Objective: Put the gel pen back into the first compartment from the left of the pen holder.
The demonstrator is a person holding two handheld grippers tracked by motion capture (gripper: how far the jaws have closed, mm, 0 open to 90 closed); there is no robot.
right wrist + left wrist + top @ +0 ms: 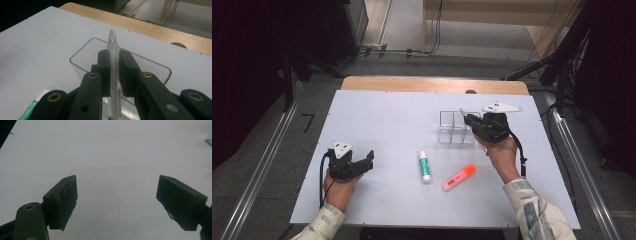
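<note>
Right tool [114, 72] is clamped on a clear pen [113, 53], both pads pressing its frosted grip, with the tip poking out past the jaws toward the upper middle of the right gripper view. Behind and under the pen sits a clear organizer [80, 53]; the pen hangs above its near wall, though whether the tip is over a compartment or just short of it is hard to judge from this angle. In the high view the right tool [469, 120] is right of centre, at the right end of the organizer [447, 120], which shows upright dividers. The pen [462, 113] there is only a pale sliver at the tool's front.

Left tool [117, 195] has its jaws wide apart with nothing between them, just bare white tabletop [112, 150]. In the high view it [371, 159] rests at the lower left, well apart from everything else.

A glue stick [425, 166] with a green label lies at lower centre, and an orange highlighter [459, 177] lies just right of it, tilted. The glue stick [31, 108] also peeks in at the lower left corner of the right gripper view.
</note>
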